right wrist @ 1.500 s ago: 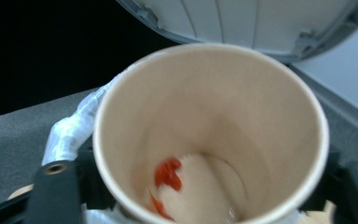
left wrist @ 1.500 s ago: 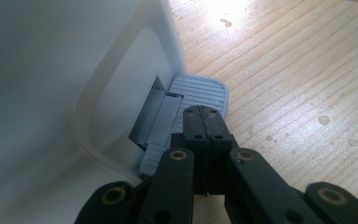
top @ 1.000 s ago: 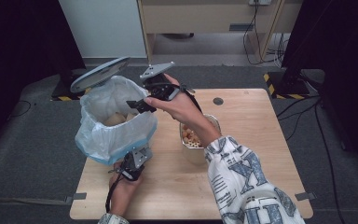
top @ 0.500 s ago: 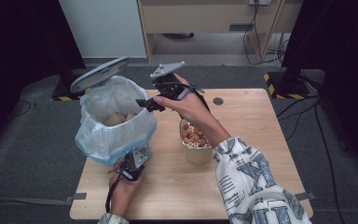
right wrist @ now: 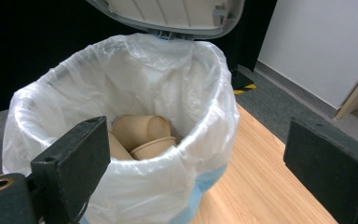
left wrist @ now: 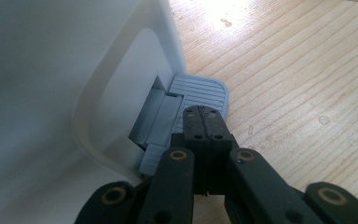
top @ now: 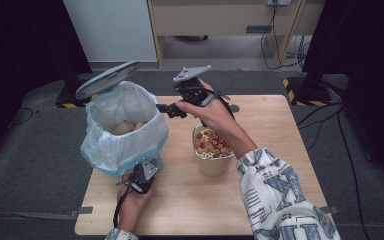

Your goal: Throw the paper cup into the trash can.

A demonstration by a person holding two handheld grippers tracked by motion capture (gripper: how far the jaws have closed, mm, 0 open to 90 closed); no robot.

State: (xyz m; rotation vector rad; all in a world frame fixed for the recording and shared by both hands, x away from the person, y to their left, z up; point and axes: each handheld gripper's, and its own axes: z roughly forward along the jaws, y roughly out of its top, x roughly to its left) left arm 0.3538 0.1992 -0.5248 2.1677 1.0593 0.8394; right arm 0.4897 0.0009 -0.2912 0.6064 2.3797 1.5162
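A white pedal bin (top: 122, 125) lined with a clear bag stands on the table's left, its grey lid (top: 107, 79) tipped up. Brown paper cups (right wrist: 142, 133) lie inside the bag (right wrist: 121, 88). My left gripper (top: 142, 175) sits low at the bin's front, shut, with its tips (left wrist: 204, 119) down on the grey ribbed pedal (left wrist: 205, 91). In the air by the bin's right rim my right gripper (top: 172, 109) is open and holds nothing; its fingers (right wrist: 74, 158) stand wide apart facing the bin's mouth. A paper cup (top: 211, 152) full of small round snacks stands below that hand.
The wooden table (top: 280, 150) has bare surface right of the snack cup and in front of it. A small dark disc (top: 235, 107) lies near the far edge. Grey carpet surrounds the table, with cables and a cabinet beyond.
The right gripper has drawn back a little to the right, away from above the bin's mouth. The left gripper stays on the pedal and the lid stays up.
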